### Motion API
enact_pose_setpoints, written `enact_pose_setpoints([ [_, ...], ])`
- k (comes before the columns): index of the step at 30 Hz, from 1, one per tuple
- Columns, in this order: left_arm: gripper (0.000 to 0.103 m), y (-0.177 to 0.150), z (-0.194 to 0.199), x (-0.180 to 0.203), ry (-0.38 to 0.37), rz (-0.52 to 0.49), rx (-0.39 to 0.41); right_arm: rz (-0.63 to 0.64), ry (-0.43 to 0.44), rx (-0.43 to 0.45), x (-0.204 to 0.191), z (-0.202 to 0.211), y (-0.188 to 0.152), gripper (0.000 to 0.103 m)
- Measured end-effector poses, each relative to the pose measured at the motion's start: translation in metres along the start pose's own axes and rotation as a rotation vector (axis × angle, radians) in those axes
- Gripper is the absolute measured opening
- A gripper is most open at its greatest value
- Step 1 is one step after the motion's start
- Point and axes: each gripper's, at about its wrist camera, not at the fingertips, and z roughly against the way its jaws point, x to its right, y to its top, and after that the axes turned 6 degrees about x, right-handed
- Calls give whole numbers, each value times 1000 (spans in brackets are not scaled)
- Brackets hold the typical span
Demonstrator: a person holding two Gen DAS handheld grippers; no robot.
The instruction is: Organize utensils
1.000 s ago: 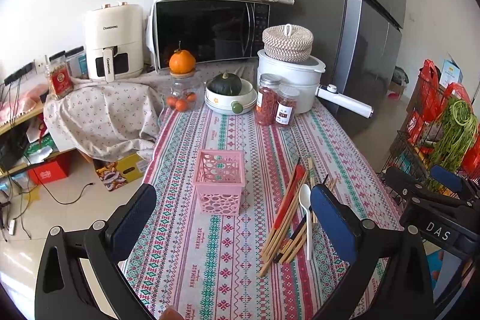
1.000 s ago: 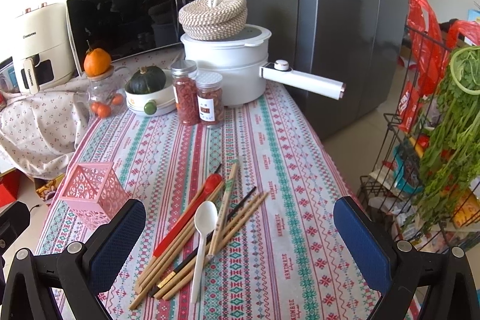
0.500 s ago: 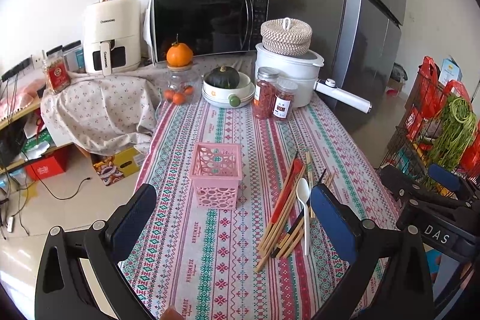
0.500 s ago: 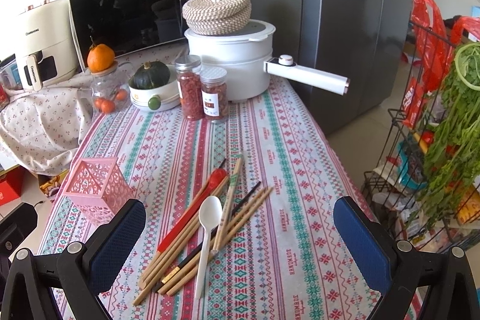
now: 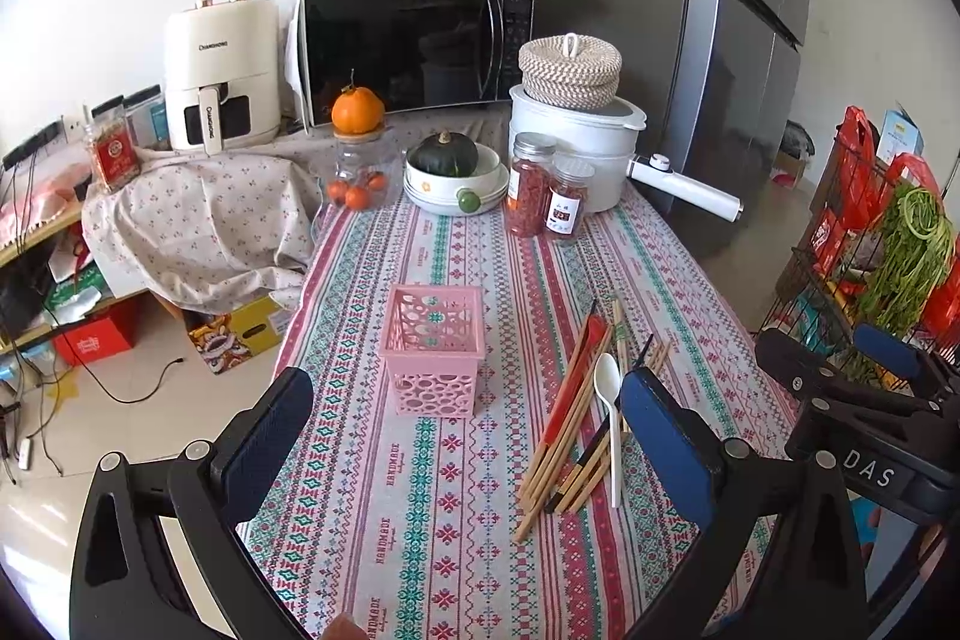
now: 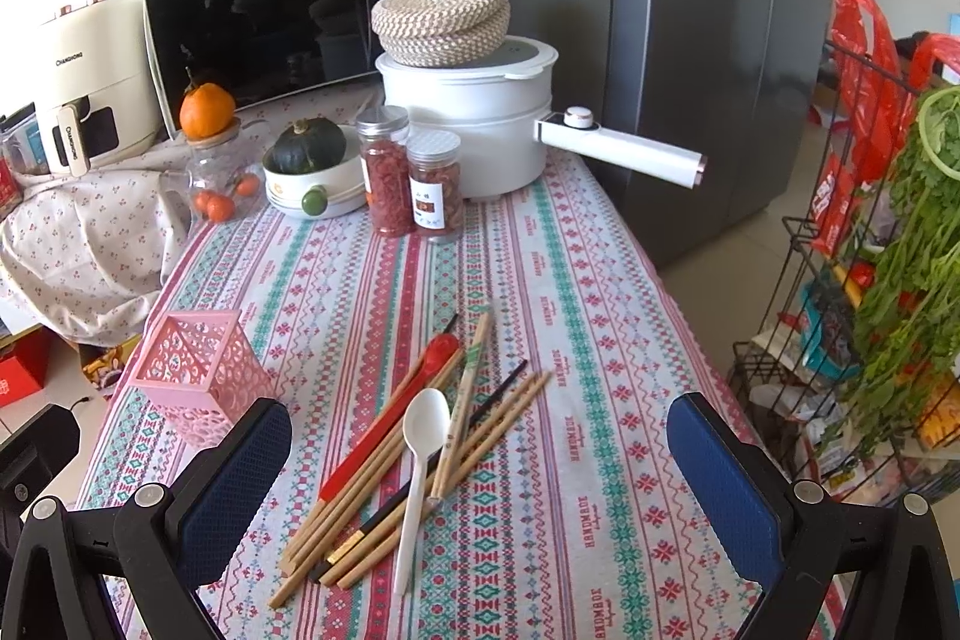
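Observation:
A pink openwork basket (image 5: pixel 433 347) (image 6: pixel 201 376) stands empty on the patterned tablecloth (image 5: pixel 420 490). To its right lies a loose pile of utensils: a white spoon (image 5: pixel 609 406) (image 6: pixel 420 466), a red spoon (image 5: pixel 573 379) (image 6: pixel 390 421) and several wooden chopsticks (image 5: pixel 564 436) (image 6: pixel 384 484). My left gripper (image 5: pixel 468 436) is open and empty, held above the table in front of the basket. My right gripper (image 6: pixel 480 472) is open and empty, with the pile between its fingers in view. It also shows in the left wrist view (image 5: pixel 864 382), at the table's right edge.
At the far end stand two spice jars (image 5: pixel 543 193), a bowl with a green squash (image 5: pixel 450 172), a glass jar topped by an orange (image 5: pixel 358 148), a white pot with a long handle (image 6: pixel 480 124), a microwave (image 5: pixel 414 46). A wire rack with greens (image 6: pixel 888 244) stands right.
Both grippers have drawn back and risen a little, so the table and utensils sit farther off in both views. Nothing on the table has moved.

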Motion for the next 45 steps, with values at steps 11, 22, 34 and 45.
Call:
enact_pose_setpoints([
  [11, 103, 0, 1, 1, 5, -8, -2, -4, 7, 1, -1, -1, -1, 103],
  [22, 103, -2, 0, 2, 5, -19, -16, -2, 15, -12, -1, -3, -1, 103],
  [34, 103, -1, -12, 7, -37, -51, -46, -20, 35, -33, 0, -7, -3, 103],
  [45, 103, 2, -84, 36, -181, -149, -288, -139, 20, -103, 34, -45, 2, 103],
])
